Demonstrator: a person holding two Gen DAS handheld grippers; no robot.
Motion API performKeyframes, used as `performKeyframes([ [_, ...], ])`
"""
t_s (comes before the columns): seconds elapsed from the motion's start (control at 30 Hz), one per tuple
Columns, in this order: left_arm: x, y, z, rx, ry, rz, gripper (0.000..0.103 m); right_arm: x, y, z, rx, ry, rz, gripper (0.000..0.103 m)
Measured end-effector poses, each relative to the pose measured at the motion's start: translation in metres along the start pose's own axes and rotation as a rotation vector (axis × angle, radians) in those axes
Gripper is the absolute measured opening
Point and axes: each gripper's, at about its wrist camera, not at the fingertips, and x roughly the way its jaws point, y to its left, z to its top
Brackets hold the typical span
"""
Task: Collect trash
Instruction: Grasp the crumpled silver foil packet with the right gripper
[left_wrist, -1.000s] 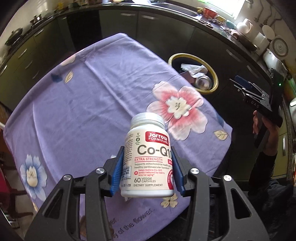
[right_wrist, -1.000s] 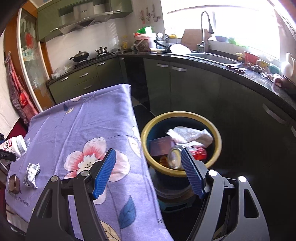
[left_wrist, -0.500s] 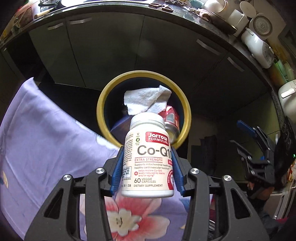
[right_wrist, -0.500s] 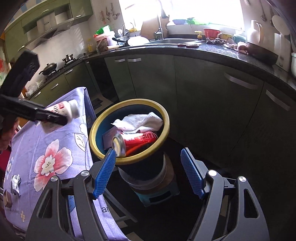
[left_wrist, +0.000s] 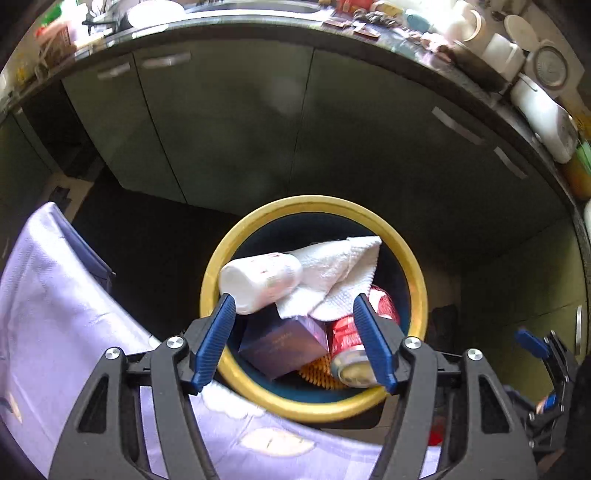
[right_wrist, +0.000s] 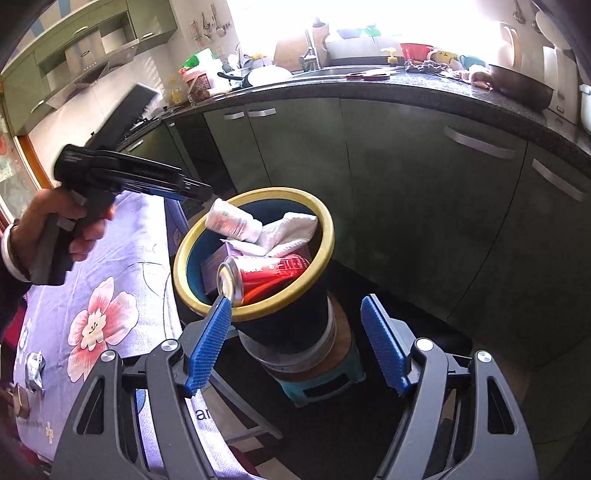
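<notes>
I am at the drop-off step: my left gripper (left_wrist: 295, 339) hangs over the yellow-rimmed dark trash bin (left_wrist: 225, 369) in the lower middle of the left wrist view, its jaws have just been opening, and nothing sits between the blue pads now. The white plastic supplement bottle (left_wrist: 260, 282) is free of them, lying on its side at the upper left inside the bin, against the crumpled white paper towel (left_wrist: 332, 275); it looks blurred, so I judge it may not have settled. Below it in the bin lie a purple cardboard box (left_wrist: 284, 345) and a red drink can (left_wrist: 349, 350). My right gripper (right_wrist: 295, 345) stands wide open and empty at the bottom of its own view, just in front of the bin's near rim. The bottle counts as collected, I think. On the purple flowered cloth covering the tabletop (right_wrist: 122, 258), at the far lower left of the right wrist view, I see a small crumpled silvery wrapper (right_wrist: 34, 367) and a small brown object at the frame edge which I cannot identify. The next move calls for swinging an empty gripper there, jaws wide, and closing low on the flat wrapper without catching the cloth.
</notes>
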Motion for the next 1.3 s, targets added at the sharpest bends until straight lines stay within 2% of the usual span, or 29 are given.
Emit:
performKeyframes([
  [0.2, -0.089, 0.003, -0.069, -0.009, -0.111, -0.015, 0.063, 0.002, 0.021, -0.001, -0.052, 0.012, 0.047, 0.072],
  [0.3, -0.134, 0.009, -0.113, -0.040, -0.170, 0.015, 0.064, 0.003, 0.040, -0.004, -0.098, 0.024, 0.064, 0.072],
  [0.43, -0.191, 0.033, -0.174, -0.133, -0.236, 0.034, 0.068, 0.003, 0.082, -0.012, -0.189, 0.049, 0.124, 0.072],
  [0.57, -0.238, 0.063, -0.240, -0.257, -0.301, 0.099, 0.070, 0.007, 0.148, -0.030, -0.335, 0.089, 0.252, 0.072],
  [0.77, -0.274, 0.101, -0.324, -0.435, -0.361, 0.188, 0.071, 0.017, 0.259, -0.068, -0.498, 0.218, 0.516, 0.072],
  [0.9, -0.289, 0.124, -0.374, -0.527, -0.406, 0.226, 0.071, 0.019, 0.320, -0.091, -0.558, 0.261, 0.609, 0.072],
  [1.07, -0.300, 0.139, -0.414, -0.600, -0.461, 0.252, 0.072, 0.032, 0.371, -0.113, -0.577, 0.321, 0.642, 0.072],
  [1.17, -0.302, 0.143, -0.426, -0.628, -0.485, 0.265, 0.073, 0.040, 0.391, -0.124, -0.608, 0.334, 0.609, 0.072],
  [1.23, -0.303, 0.146, -0.432, -0.643, -0.497, 0.277, 0.074, 0.045, 0.399, -0.128, -0.625, 0.329, 0.581, 0.068],
  [1.3, -0.301, 0.148, -0.437, -0.654, -0.500, 0.273, 0.075, 0.045, 0.403, -0.130, -0.640, 0.314, 0.563, 0.059],
])
